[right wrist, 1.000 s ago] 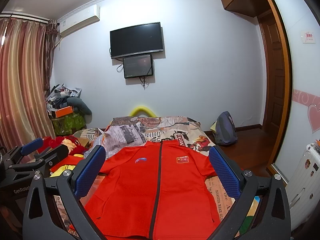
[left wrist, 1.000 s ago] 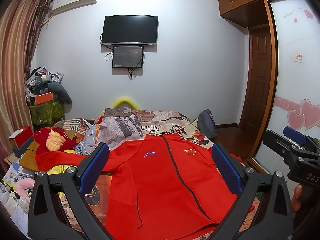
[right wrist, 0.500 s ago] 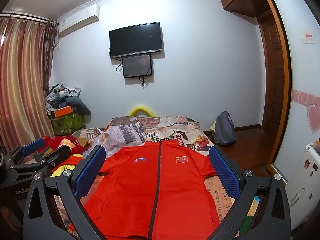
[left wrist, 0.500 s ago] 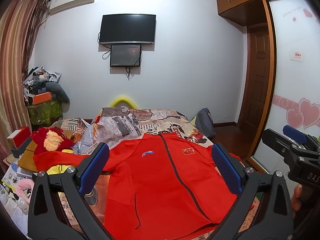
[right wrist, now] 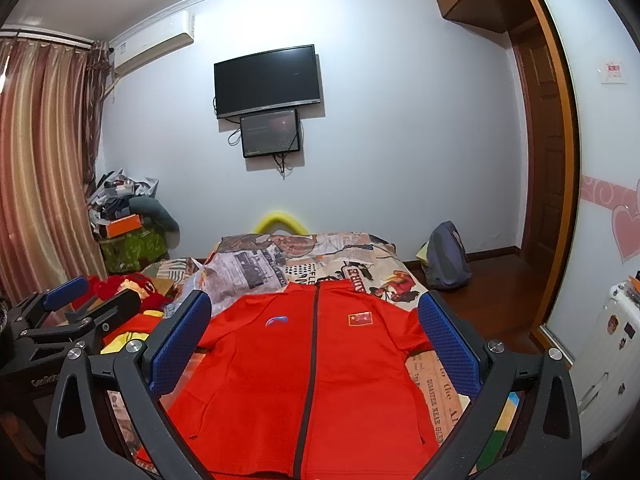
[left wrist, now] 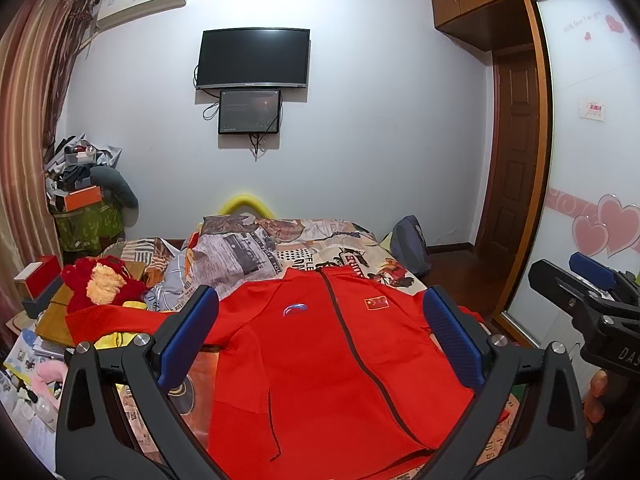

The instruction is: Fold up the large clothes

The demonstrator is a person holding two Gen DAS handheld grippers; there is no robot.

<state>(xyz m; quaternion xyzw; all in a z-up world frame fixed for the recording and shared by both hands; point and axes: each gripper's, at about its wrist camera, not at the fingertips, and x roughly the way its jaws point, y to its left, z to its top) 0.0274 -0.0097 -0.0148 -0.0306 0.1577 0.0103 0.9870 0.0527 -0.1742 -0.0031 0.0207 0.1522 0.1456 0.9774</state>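
The red zip-front track jacket [left wrist: 320, 360] lies flat on the newspaper-print bed [right wrist: 436, 376], seemingly unmoved since a second ago. Left tongs [left wrist: 320, 340] and right tongs [right wrist: 314, 340] remain wide open above it, holding nothing.

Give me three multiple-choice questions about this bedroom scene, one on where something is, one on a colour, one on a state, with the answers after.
1. Where does the jacket lie?
A. spread on the bed
B. hung on the door
C. on the floor

2. What colour is its zipper?
A. white
B. dark
C. yellow

3. How is the right tool?
A. shut on a sleeve
B. shut, empty
C. open, holding nothing

Answers:
1 A: it lies flat, front up, on the patterned bedding.
2 B: a dark line runs down the red front.
3 C: its blue pads stand wide apart above the cloth; the left tool is likewise open.
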